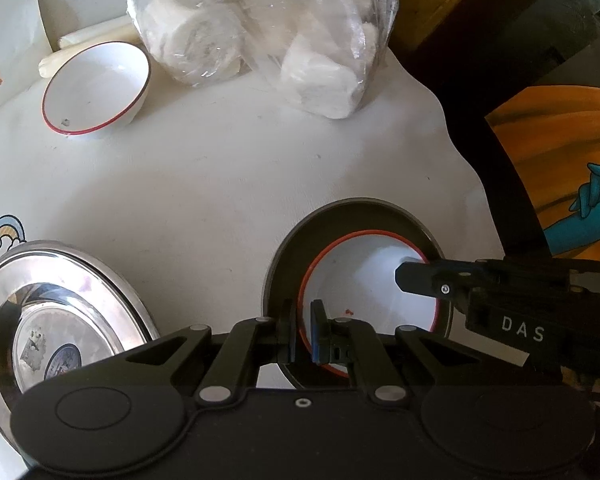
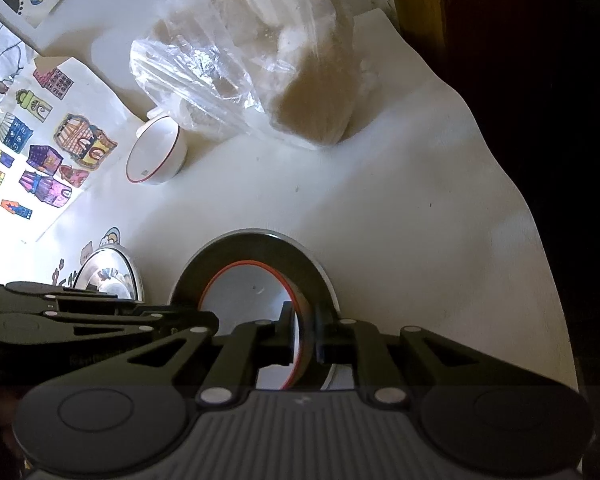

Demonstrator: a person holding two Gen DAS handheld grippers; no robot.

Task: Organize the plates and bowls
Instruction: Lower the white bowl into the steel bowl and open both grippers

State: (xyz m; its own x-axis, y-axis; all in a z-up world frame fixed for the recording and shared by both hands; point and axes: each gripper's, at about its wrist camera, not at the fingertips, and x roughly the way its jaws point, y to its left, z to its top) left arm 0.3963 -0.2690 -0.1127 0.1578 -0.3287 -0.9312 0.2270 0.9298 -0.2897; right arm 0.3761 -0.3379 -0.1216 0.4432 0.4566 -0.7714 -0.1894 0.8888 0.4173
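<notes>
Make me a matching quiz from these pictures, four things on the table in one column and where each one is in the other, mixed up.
Things:
1. near bowl
2. far bowl
3. steel plate
4. plastic bag

Places:
A. alone by the stickers, tilted
B. at the back, full of white rolls
C. inside the dark plate, both grippers on its rim
D. near left, upside down, shiny

Pairs: 1-C, 2-A, 3-D, 4-B
</notes>
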